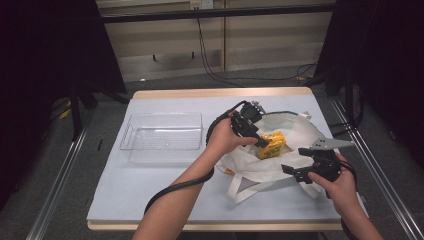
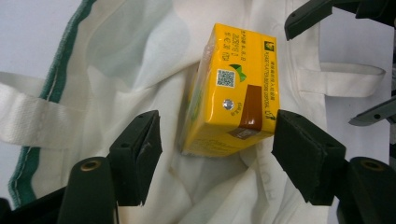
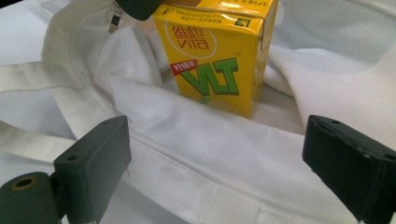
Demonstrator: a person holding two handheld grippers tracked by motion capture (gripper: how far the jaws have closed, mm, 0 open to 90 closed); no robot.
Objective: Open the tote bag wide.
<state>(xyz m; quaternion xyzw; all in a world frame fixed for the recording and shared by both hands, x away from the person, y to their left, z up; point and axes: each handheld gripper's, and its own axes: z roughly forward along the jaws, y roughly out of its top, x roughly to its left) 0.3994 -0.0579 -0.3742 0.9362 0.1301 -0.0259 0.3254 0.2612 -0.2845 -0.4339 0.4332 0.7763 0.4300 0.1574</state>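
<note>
A dim room with dark curtains and cables along the back wall surrounds a wooden table (image 1: 220,93) covered by a pale blue-grey sheet. At the left of it sits a clear rectangular plastic tray (image 1: 162,136), with nothing in it, probably waiting to receive what comes out of the bag.

Toward the middle, the left gripper (image 1: 256,138) reaches into the mouth of a white cloth tote bag with a green-edged rim (image 1: 295,131). Its fingers (image 2: 137,149) stand wide apart on either side of a yellow lemon-tea drink carton (image 2: 238,93), not gripping it; the carton lies tilted in the folds of the bag, close between the pads, so I judge a grasp is being lined up.

At the right, the right gripper (image 1: 298,171) hovers at the near edge of the bag, its fingers (image 3: 95,161) also spread wide and holding nothing, the hem of the cloth running between them. From there it could pinch the rim to keep the bag open and steady while the carton is lifted out.

The bag's white handles (image 1: 245,187) trail loosely toward the table's front edge.
</note>
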